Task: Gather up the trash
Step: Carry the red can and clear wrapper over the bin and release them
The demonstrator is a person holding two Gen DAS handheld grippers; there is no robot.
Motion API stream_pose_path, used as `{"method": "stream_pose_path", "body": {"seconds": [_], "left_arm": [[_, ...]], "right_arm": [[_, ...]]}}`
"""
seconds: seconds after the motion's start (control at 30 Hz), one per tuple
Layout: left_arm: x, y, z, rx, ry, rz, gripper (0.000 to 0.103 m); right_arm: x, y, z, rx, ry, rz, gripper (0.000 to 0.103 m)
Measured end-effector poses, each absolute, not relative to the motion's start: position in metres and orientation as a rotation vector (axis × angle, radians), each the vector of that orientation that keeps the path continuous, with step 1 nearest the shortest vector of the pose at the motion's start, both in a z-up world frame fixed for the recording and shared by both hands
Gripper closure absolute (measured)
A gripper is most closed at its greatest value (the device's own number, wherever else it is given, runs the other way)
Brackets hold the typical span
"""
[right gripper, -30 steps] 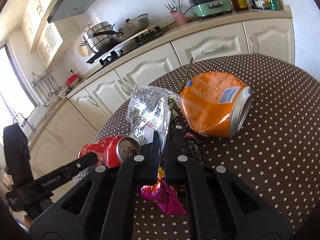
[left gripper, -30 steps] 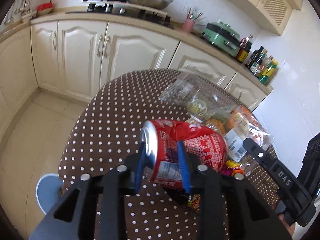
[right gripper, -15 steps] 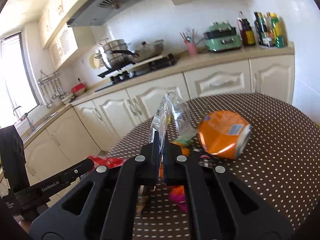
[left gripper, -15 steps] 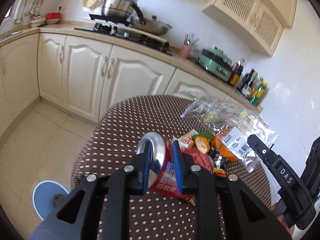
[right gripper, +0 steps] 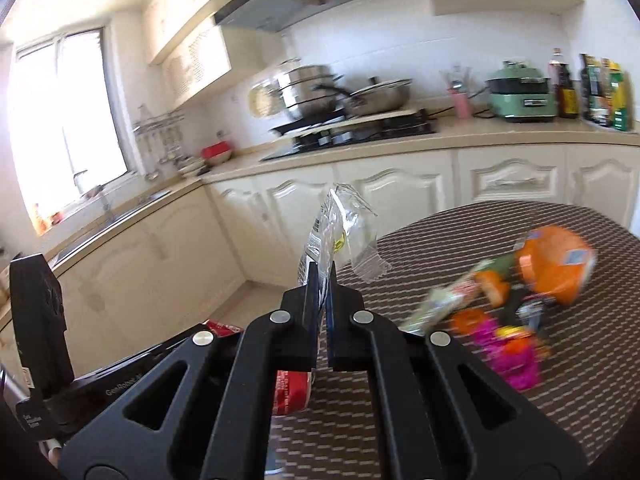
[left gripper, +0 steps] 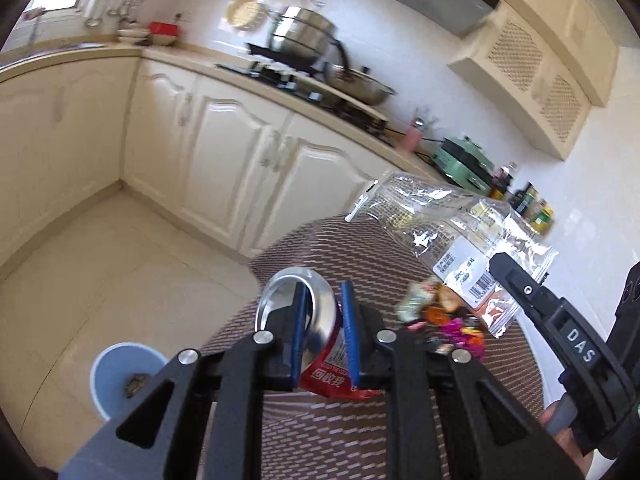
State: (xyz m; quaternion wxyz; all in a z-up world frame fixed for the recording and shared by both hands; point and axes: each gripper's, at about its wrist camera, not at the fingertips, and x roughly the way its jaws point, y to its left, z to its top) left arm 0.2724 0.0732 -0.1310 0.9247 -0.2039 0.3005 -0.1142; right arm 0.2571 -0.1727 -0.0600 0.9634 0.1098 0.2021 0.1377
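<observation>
A: Start with the left wrist view. What does the left gripper (left gripper: 325, 330) have?

B: A crushed red can (left gripper: 320, 344). The blue fingers (left gripper: 349, 332) have just been closing and now pinch it near its silver top, which faces the camera. The can hangs above the edge of the desk (left gripper: 360, 432), whose brown patterned cloth is smeared by motion.

A: Any writing on it?

B: White characters on the red side, too blurred to read. Off to the right, the other tool carries a white "DAS" label.

A: And the rest of the trash in that view?

B: A clear plastic bag (left gripper: 452, 224) is raised above the desk, with a white barcode sticker (left gripper: 468, 272) whose print I cannot read. Below it a small heap of wrappers (left gripper: 448, 316), orange and pink, lies on the cloth. Down on the floor stands a blue bin (left gripper: 120, 376) with something small inside.

A: Now the right wrist view.

B: The right gripper (right gripper: 323, 280) has its fingers (right gripper: 312, 300) clamped on the lower edge of the same clear plastic bag (right gripper: 344, 232), which stands up from them. A printed label and a yellow mark on the bag are illegible.

A: Where is the can there?

B: The red can (right gripper: 290, 394) shows low down, behind the gripper's frame, with the left tool beside it bearing the letters "GenRobot".

A: On the desk?

B: A dented orange can (right gripper: 556, 268) lies on its side on the desk (right gripper: 440, 236), and beside it the wrappers (right gripper: 500, 340) lie loose, all blurred.
</observation>
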Motion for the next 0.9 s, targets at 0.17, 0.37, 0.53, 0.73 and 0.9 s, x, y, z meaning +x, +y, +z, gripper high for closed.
{"method": "stream_pose_path", "body": {"seconds": [0.17, 0.37, 0.53, 0.73, 0.9], "left_arm": [[0.259, 0.134, -0.151, -0.480, 0.632, -0.143, 0.087], [0.258, 0.201, -0.191, -0.521, 0.686, -0.029, 0.087], [0.273, 0.238, -0.248, -0.536, 0.786, 0.045, 0.087], [0.299, 0.267, -0.331, -0.554, 0.926, 0.136, 0.087], [0.323, 0.277, -0.384, -0.529, 1.015, 0.188, 0.087]], "right_arm": [[0.257, -0.099, -0.076, 0.165, 0.453, 0.409, 0.100], [0.274, -0.014, -0.121, 0.104, 0.562, 0.527, 0.100], [0.294, 0.032, -0.177, 0.066, 0.687, 0.569, 0.100], [0.327, 0.066, -0.271, 0.022, 0.875, 0.564, 0.100], [0.346, 0.081, -0.334, -0.009, 1.000, 0.550, 0.100]]}}
